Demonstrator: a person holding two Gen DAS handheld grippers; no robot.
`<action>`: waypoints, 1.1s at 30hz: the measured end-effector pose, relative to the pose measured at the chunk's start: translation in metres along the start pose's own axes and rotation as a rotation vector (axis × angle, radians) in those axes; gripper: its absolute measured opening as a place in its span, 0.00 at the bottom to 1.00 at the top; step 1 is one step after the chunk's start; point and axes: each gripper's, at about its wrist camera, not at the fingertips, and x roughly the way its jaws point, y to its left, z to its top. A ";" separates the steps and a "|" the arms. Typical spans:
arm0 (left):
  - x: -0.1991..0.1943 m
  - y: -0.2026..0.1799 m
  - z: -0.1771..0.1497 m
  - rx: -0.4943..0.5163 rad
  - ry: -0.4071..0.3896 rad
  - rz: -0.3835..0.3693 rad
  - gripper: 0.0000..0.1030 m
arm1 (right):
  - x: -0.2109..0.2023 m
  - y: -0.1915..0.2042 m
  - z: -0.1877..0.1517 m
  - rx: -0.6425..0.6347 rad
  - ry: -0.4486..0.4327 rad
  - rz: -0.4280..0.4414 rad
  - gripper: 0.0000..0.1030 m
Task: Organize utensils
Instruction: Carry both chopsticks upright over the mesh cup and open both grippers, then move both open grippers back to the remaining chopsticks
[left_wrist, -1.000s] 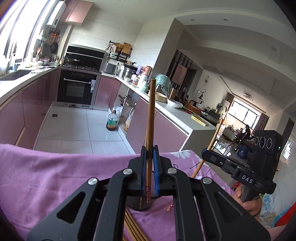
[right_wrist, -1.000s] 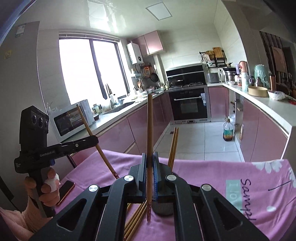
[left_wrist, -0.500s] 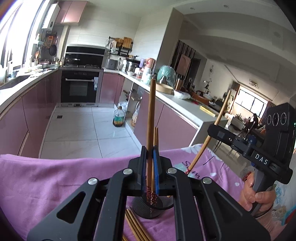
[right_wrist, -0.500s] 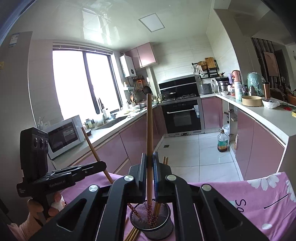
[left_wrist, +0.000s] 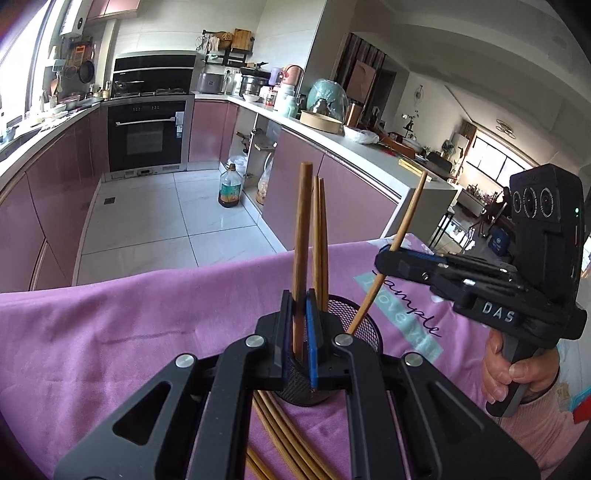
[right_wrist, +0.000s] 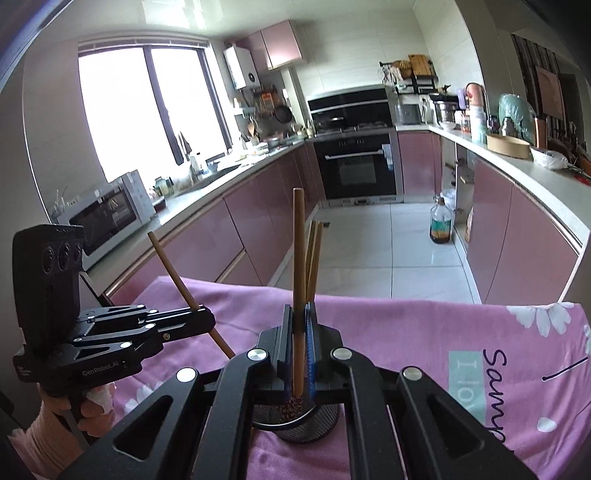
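Note:
My left gripper (left_wrist: 298, 314) is shut on a wooden chopstick (left_wrist: 302, 229) held nearly upright, its lower end down in a black mesh cup (left_wrist: 364, 323). Two more chopsticks (left_wrist: 319, 236) stand in that cup. At the right, my right gripper (left_wrist: 388, 258) is shut on a slanted chopstick (left_wrist: 406, 218) whose tip reaches the cup's rim. In the right wrist view the right gripper (right_wrist: 299, 317) clamps its chopstick (right_wrist: 298, 258) above the cup (right_wrist: 314, 424), and the left gripper (right_wrist: 205, 321) grips its slanted chopstick (right_wrist: 173, 266).
A purple flowered cloth (left_wrist: 129, 332) covers the table. Several loose chopsticks (left_wrist: 280, 435) lie on it near the cup's base. A hand (left_wrist: 517, 373) holds the right gripper's handle. Pink kitchen cabinets, an oven and an oil bottle (left_wrist: 229, 186) on the floor lie beyond the table.
Both grippers have come down and forward with their chopsticks. The chopsticks' lower ends have sunk into the mesh cup, and the two standing chopsticks now show behind the jaws.

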 end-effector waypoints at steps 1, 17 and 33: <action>0.000 0.003 0.000 -0.001 0.003 0.000 0.07 | 0.005 -0.001 0.000 0.001 0.019 0.001 0.05; 0.024 0.017 -0.002 -0.043 0.002 0.067 0.14 | 0.024 -0.012 -0.006 0.077 0.033 -0.030 0.15; -0.038 0.005 -0.038 -0.010 -0.140 0.112 0.29 | -0.005 0.007 -0.024 0.033 -0.018 0.004 0.23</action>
